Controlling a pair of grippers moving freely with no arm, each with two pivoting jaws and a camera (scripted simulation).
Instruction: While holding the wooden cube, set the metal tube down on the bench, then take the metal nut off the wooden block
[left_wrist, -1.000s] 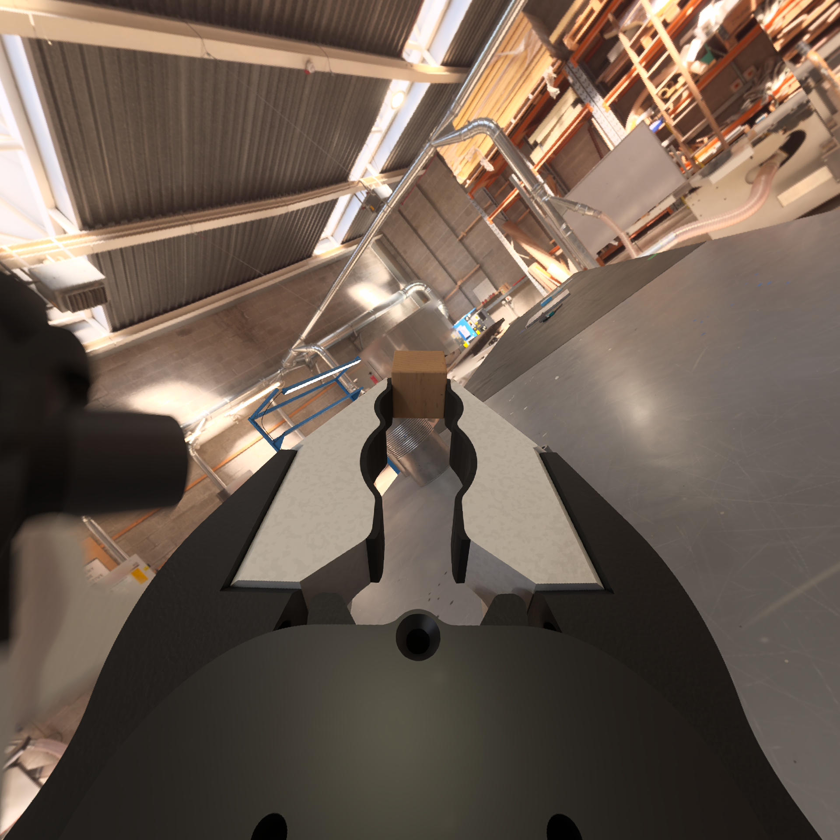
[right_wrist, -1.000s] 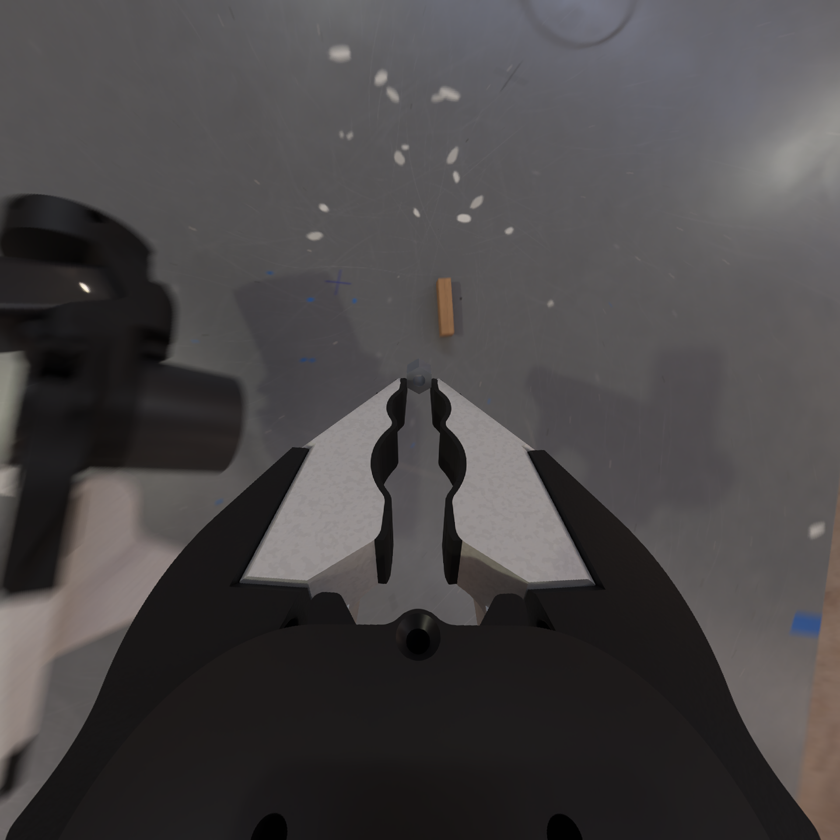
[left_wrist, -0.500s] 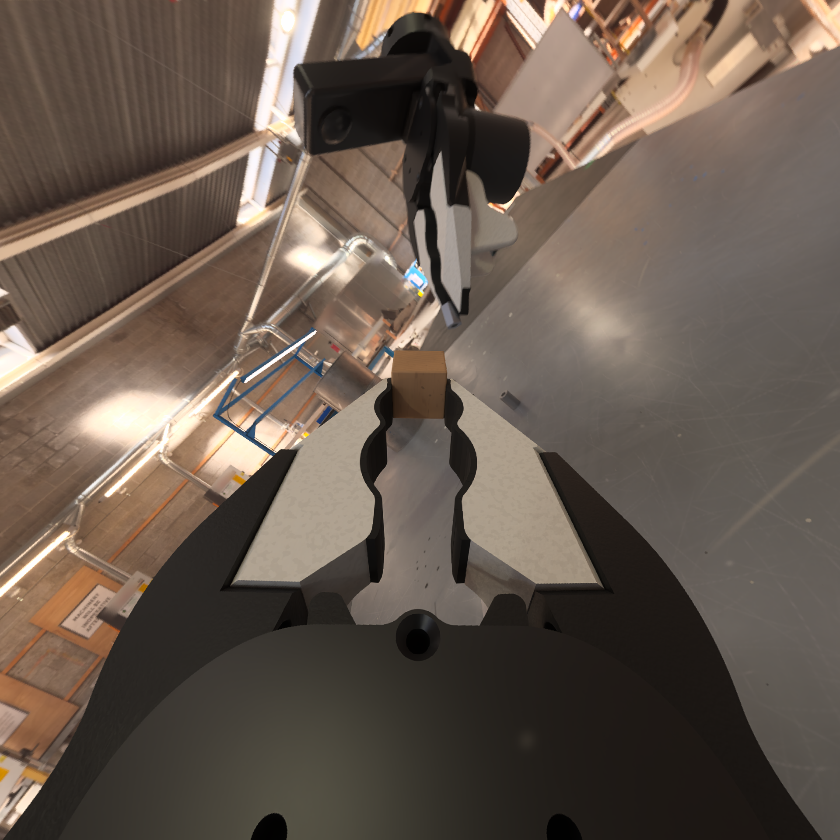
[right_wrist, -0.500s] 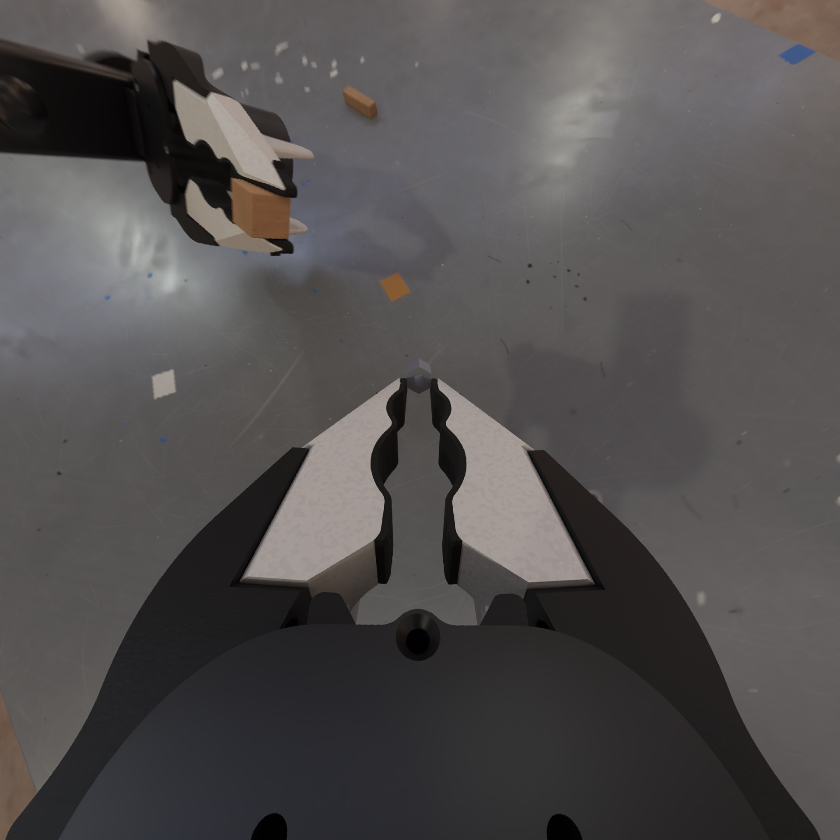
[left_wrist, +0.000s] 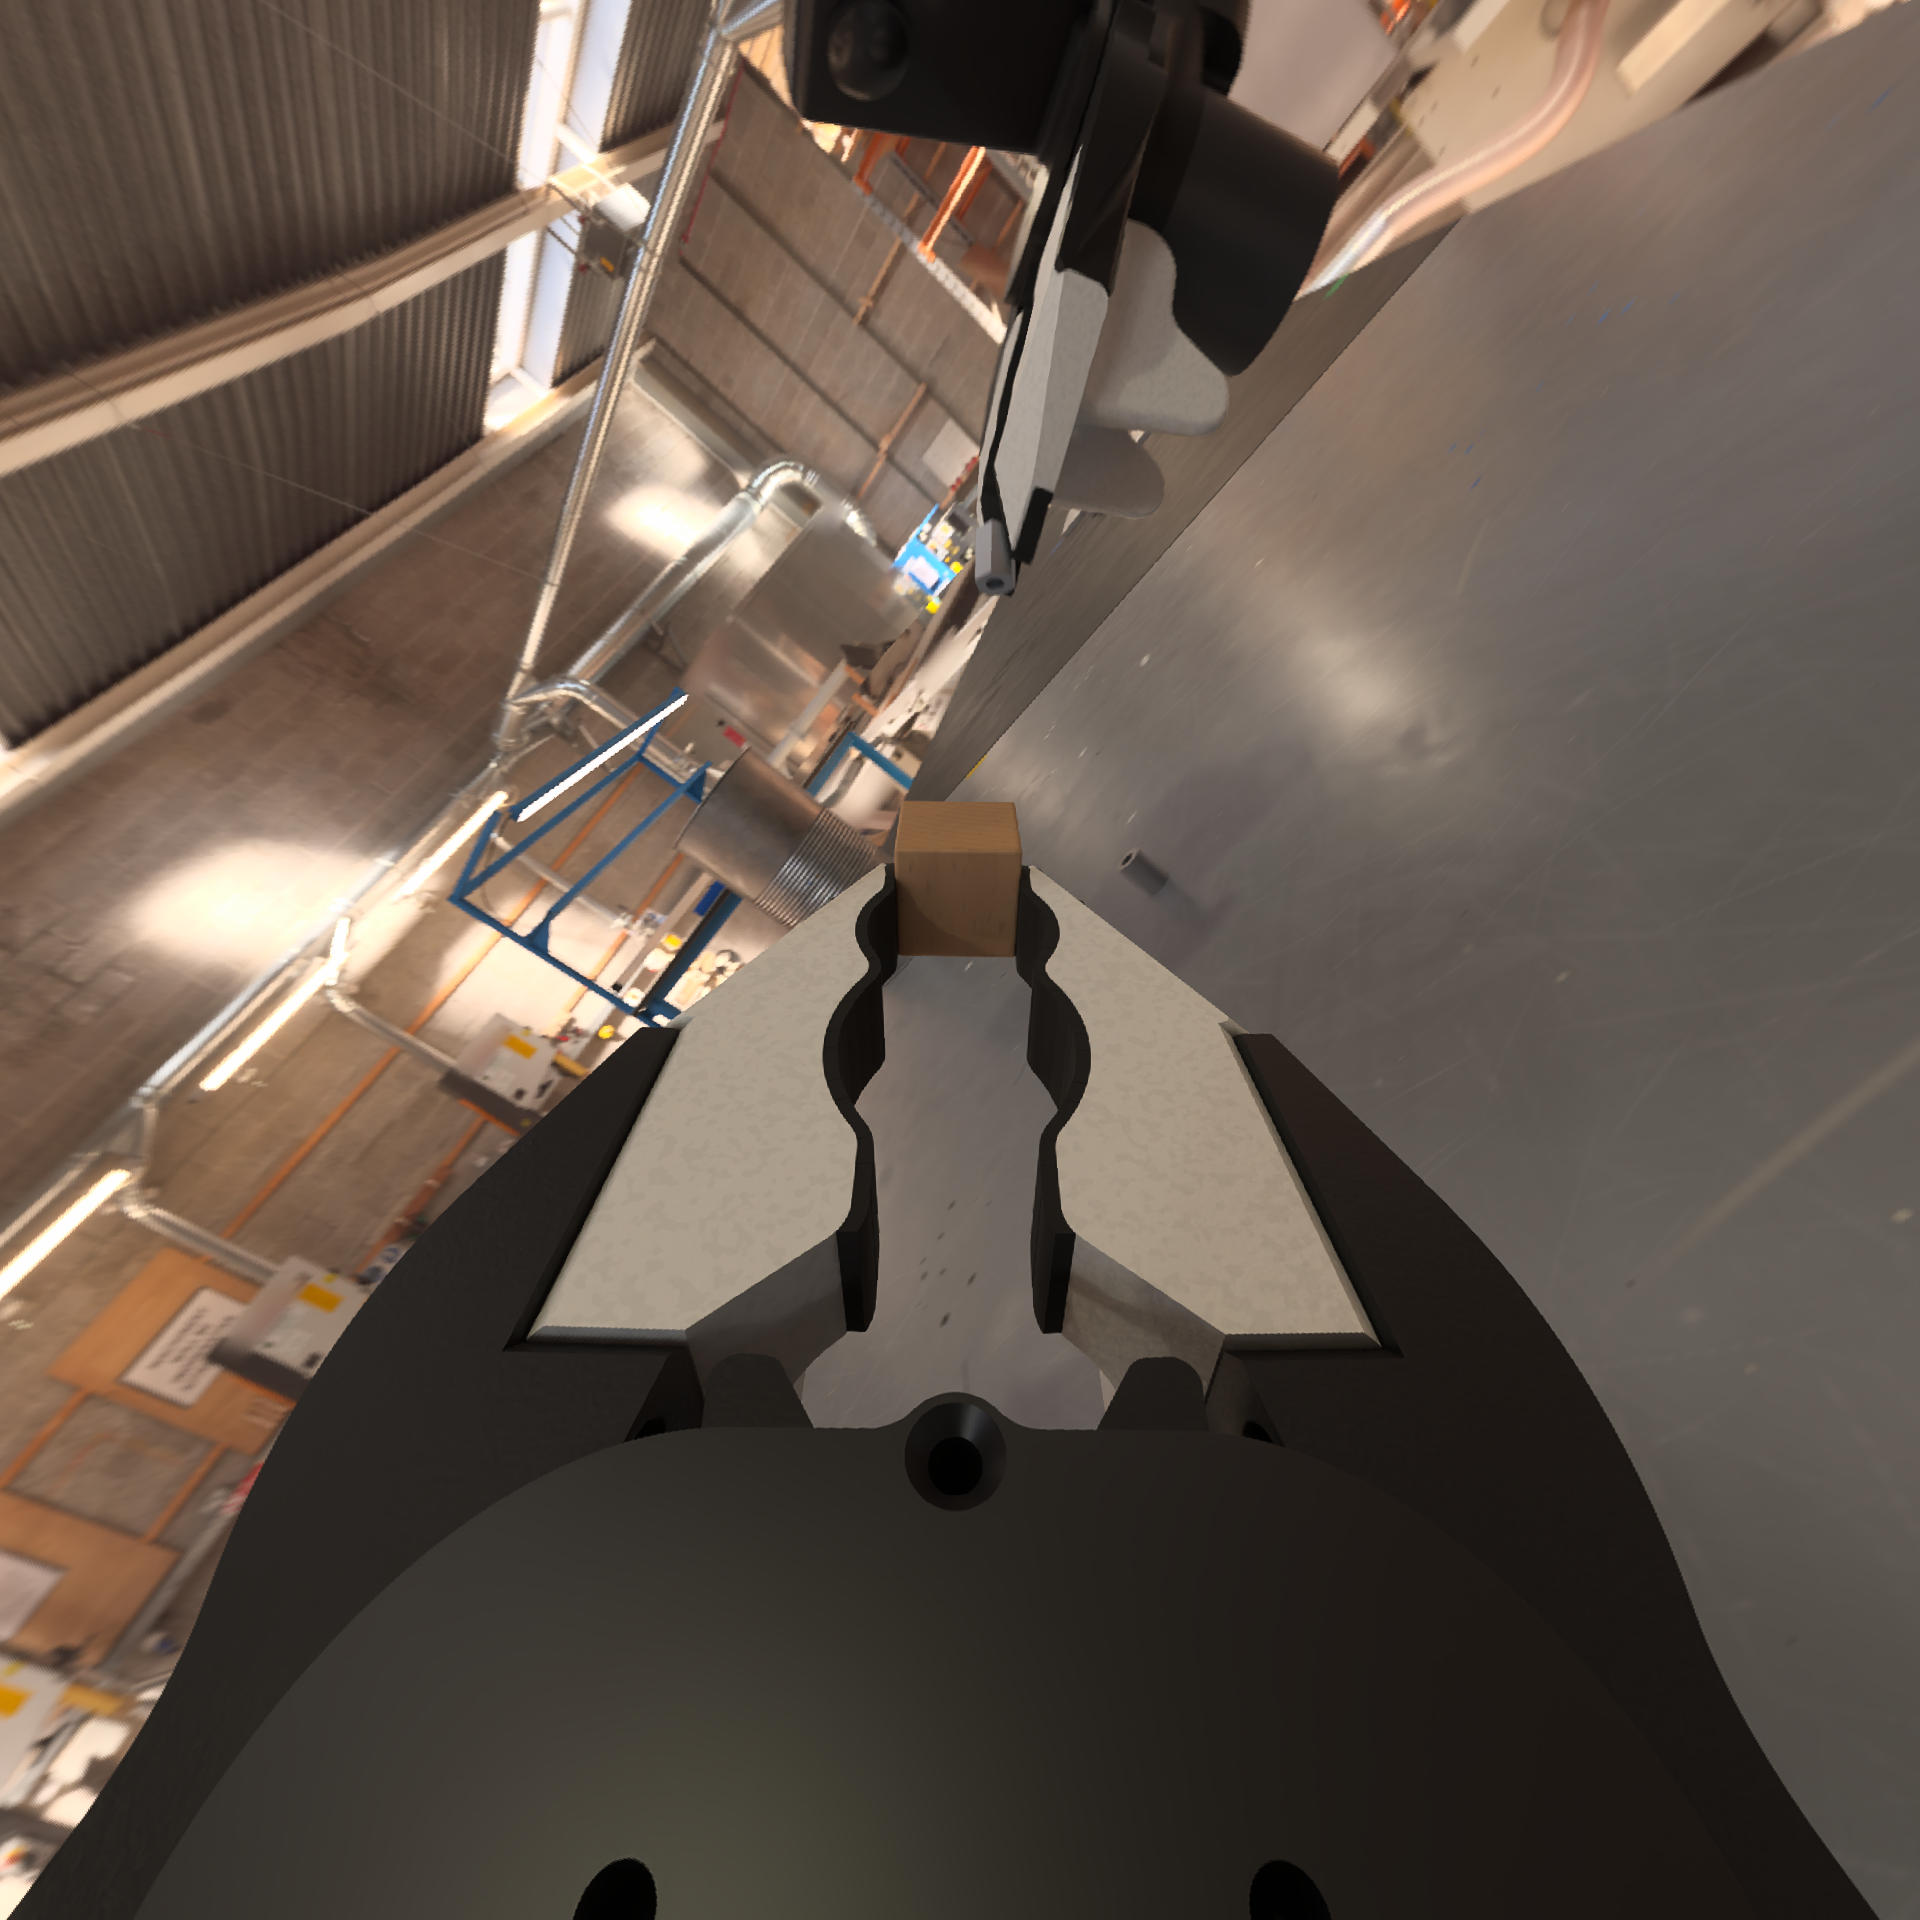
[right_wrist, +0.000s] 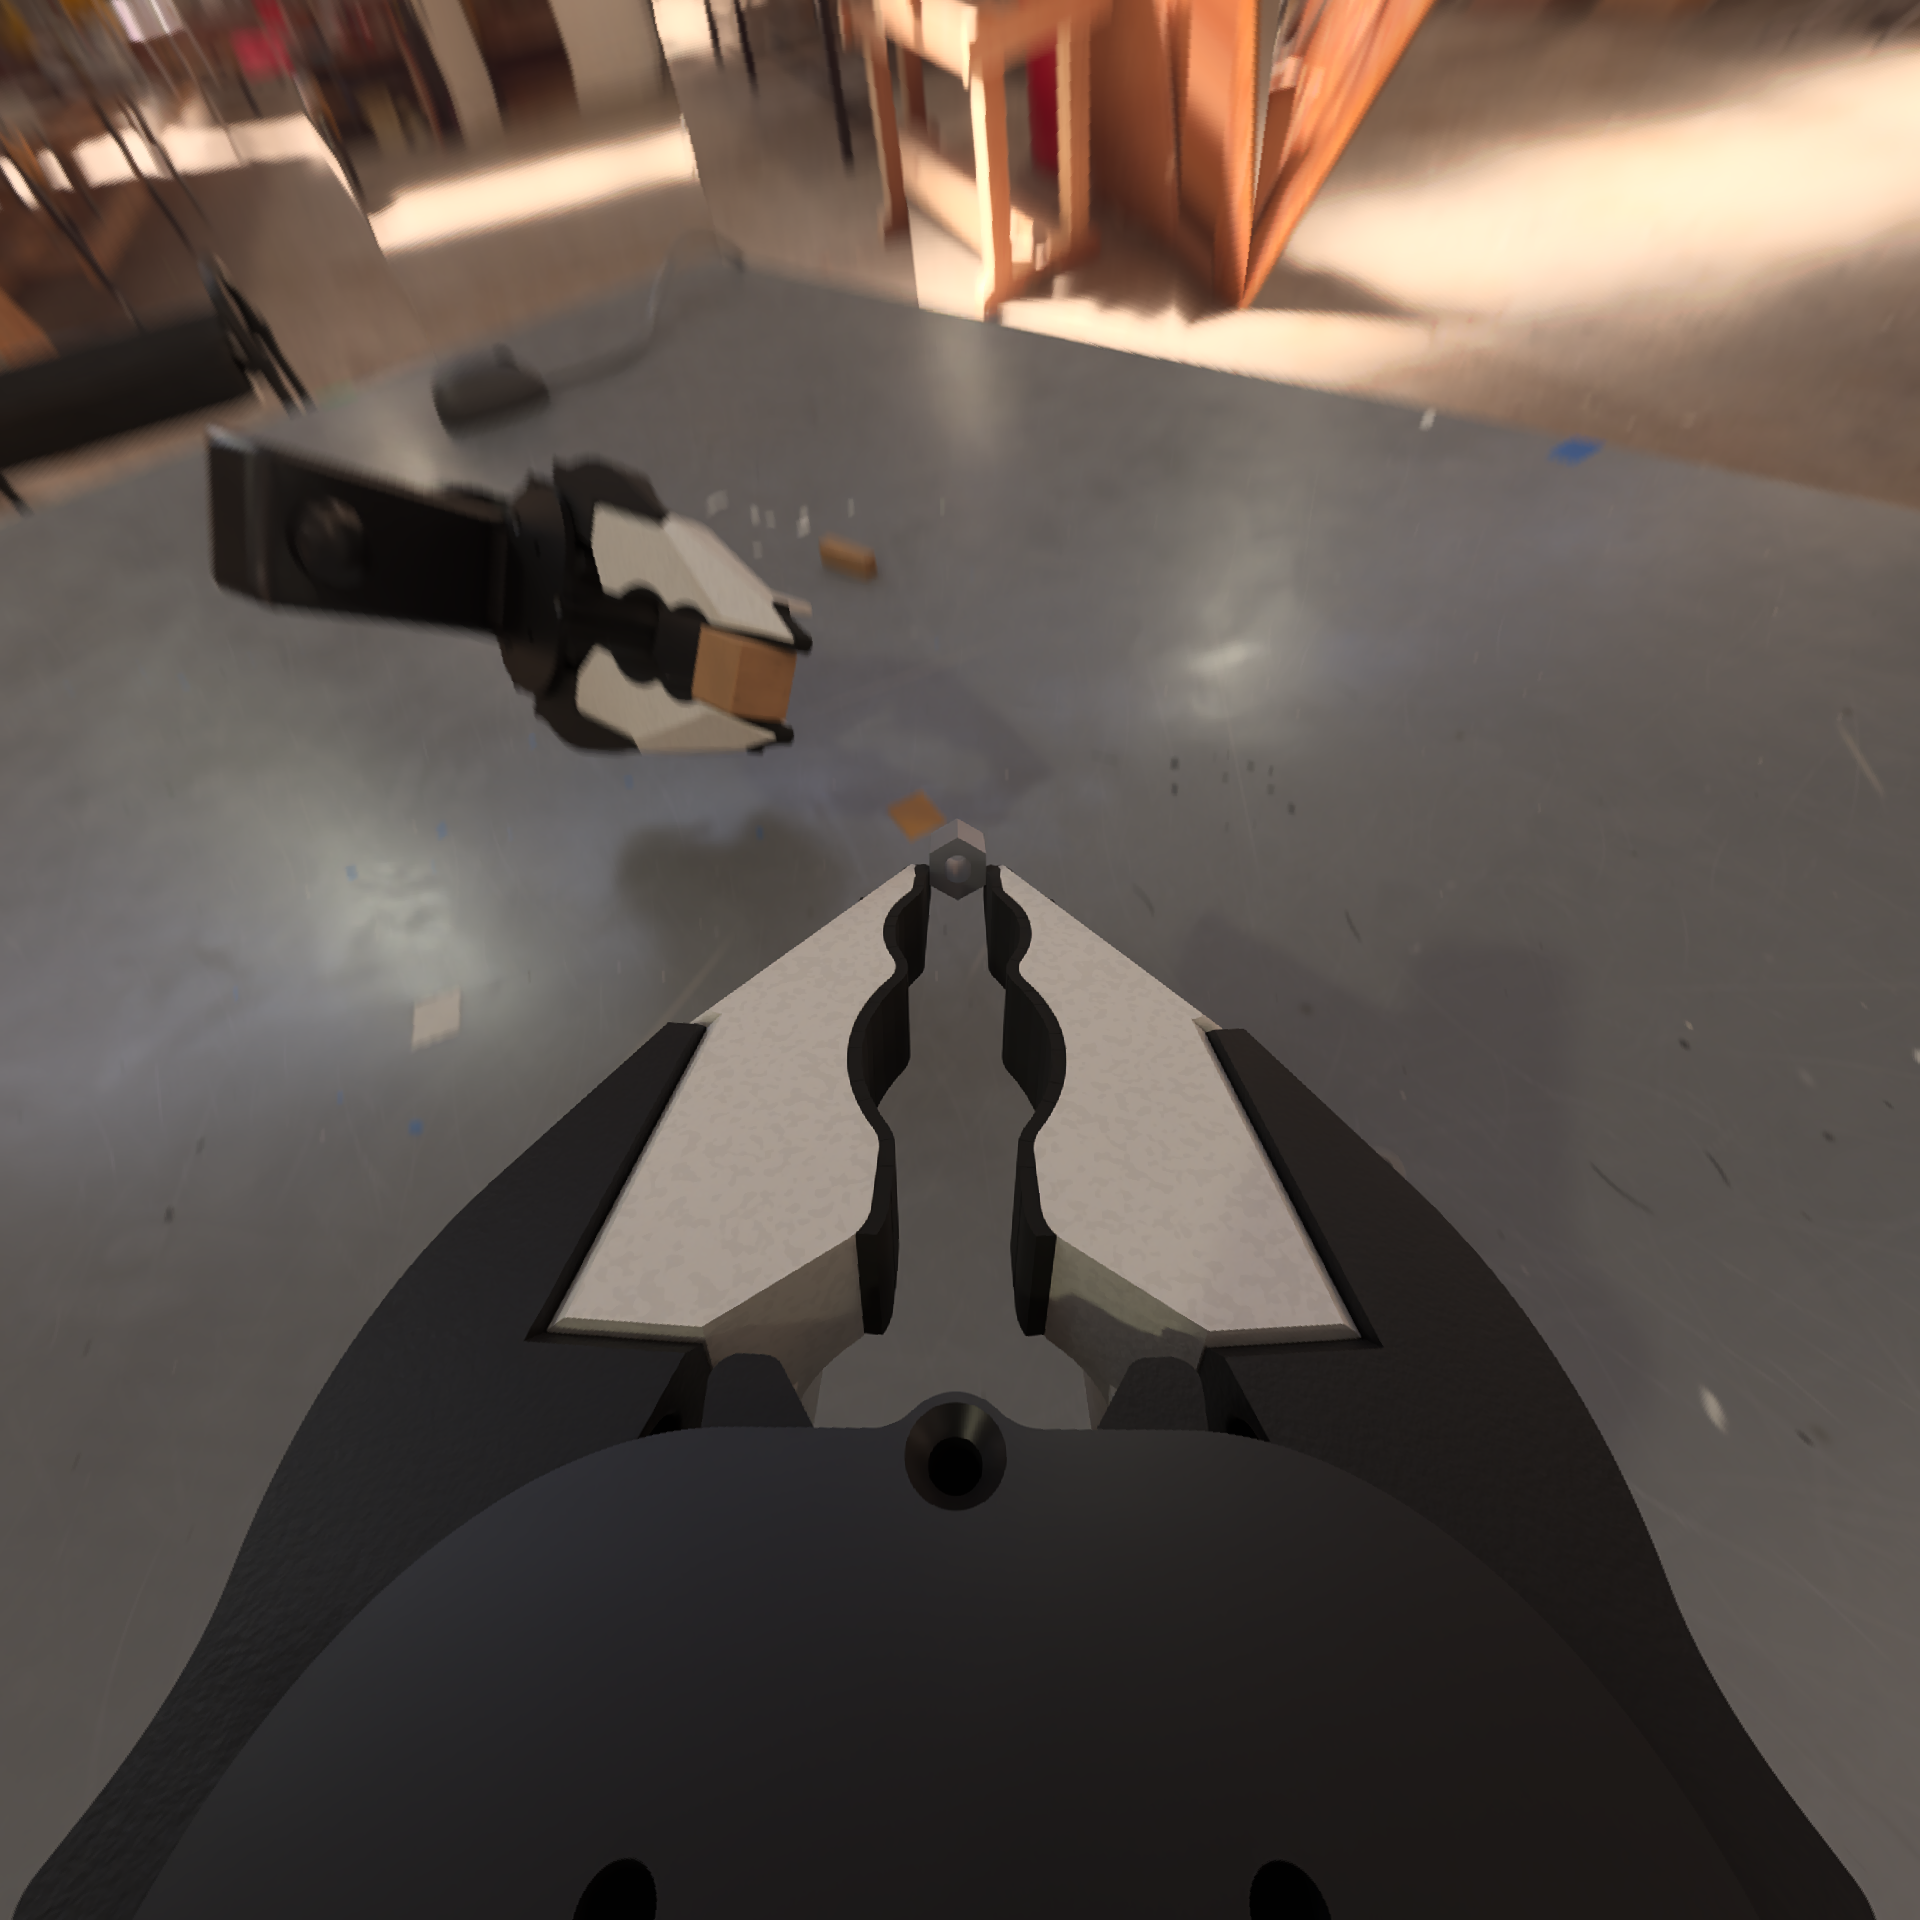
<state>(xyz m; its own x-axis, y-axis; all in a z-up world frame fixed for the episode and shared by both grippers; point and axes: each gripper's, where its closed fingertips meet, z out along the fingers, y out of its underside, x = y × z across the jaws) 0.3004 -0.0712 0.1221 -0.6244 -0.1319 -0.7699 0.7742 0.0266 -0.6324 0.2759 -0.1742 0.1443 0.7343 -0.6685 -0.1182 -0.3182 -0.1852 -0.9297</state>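
Note:
My left gripper (left_wrist: 954, 902) is shut on the wooden cube (left_wrist: 954, 868) and holds it above the grey bench (left_wrist: 1507, 935). The metal tube (left_wrist: 1143, 868), a small grey cylinder, lies on the bench just right of the cube. My right gripper (right_wrist: 957, 883) is shut on the small hexagonal metal nut (right_wrist: 957, 864) at its tips, held above the bench. The wooden block (right_wrist: 847, 556) lies farther off on the bench, with nothing on it. The right wrist view also shows the left gripper (right_wrist: 784, 681) with the cube (right_wrist: 743, 675). The left wrist view shows the right gripper (left_wrist: 1006, 545) overhead with the nut (left_wrist: 994, 566).
An orange flat patch (right_wrist: 914, 812) and a white patch (right_wrist: 436, 1016) mark the bench. A dark grey object with a cable (right_wrist: 488, 384) lies at the far left corner. The bench's far edge (right_wrist: 1351, 395) runs before wooden furniture. Small white flecks lie near the block.
The right gripper has lifted and tilted up with the nut, from looking down at the bench to looking across it. In the left wrist view it came in from the left and now hangs larger overhead.

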